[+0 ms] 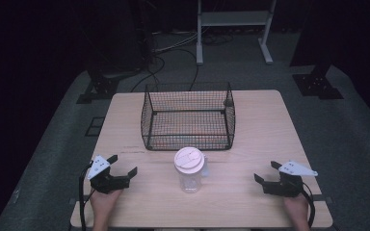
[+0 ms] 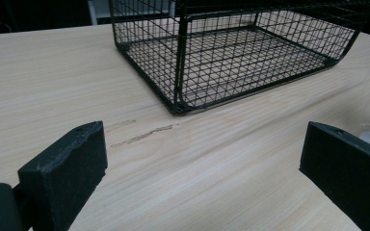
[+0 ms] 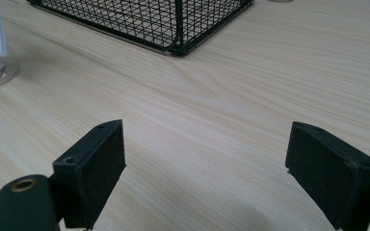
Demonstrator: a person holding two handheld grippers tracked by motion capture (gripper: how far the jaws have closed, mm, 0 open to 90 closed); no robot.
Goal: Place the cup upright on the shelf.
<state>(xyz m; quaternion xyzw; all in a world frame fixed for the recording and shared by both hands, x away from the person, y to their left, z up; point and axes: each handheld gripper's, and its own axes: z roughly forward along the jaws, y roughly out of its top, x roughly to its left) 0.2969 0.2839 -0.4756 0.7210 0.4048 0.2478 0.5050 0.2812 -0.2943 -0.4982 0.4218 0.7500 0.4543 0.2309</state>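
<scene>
Each hand-held gripper, left (image 1: 124, 164) and right (image 1: 265, 172), gapes empty beside what looks like a lidded cup (image 1: 190, 170).

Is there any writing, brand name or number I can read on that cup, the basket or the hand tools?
None can be read.
Cup: pale lid is raised in shapes, no letters legible.
Basket: bare black wire.
Left gripper and right gripper: no markings visible.
</scene>
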